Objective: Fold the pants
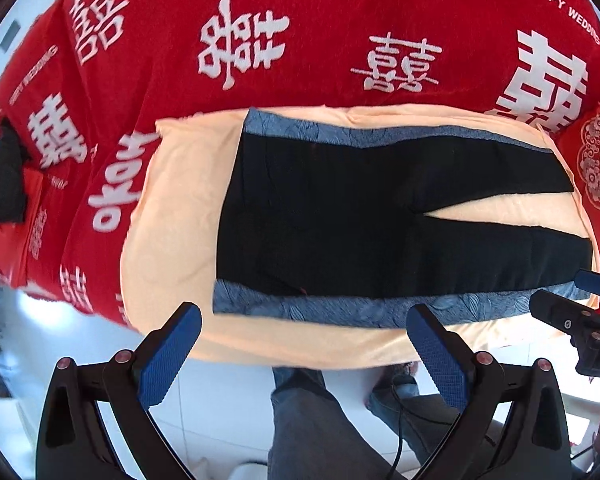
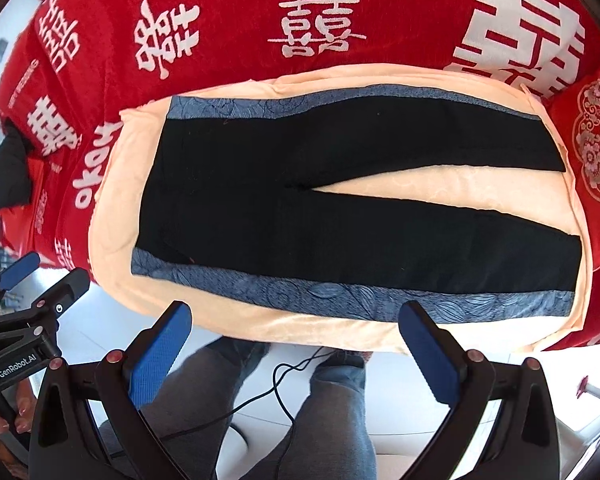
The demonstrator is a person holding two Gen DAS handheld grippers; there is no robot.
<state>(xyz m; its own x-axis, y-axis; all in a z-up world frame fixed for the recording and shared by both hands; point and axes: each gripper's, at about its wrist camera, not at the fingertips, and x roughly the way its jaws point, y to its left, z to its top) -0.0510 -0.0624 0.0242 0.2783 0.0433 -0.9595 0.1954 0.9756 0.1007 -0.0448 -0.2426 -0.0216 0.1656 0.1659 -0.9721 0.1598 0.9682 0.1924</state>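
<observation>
Left gripper (image 1: 304, 326) spread wide, blue textured pads (image 1: 168, 354), nothing held; right gripper (image 2: 296, 322) likewise, gaping near mat edge. "GenRobot.AI" printed on left gripper body in right view. Black pants (image 2: 340, 208) flat on peach fleece mat (image 2: 228, 320), long axis left-right, waistband left, legs splayed right, blue patterned side stripes. Red blanket (image 1: 340, 40) beneath: "THE BIGDAY", "HAPPY WEDDING", white double-happiness characters.
</observation>
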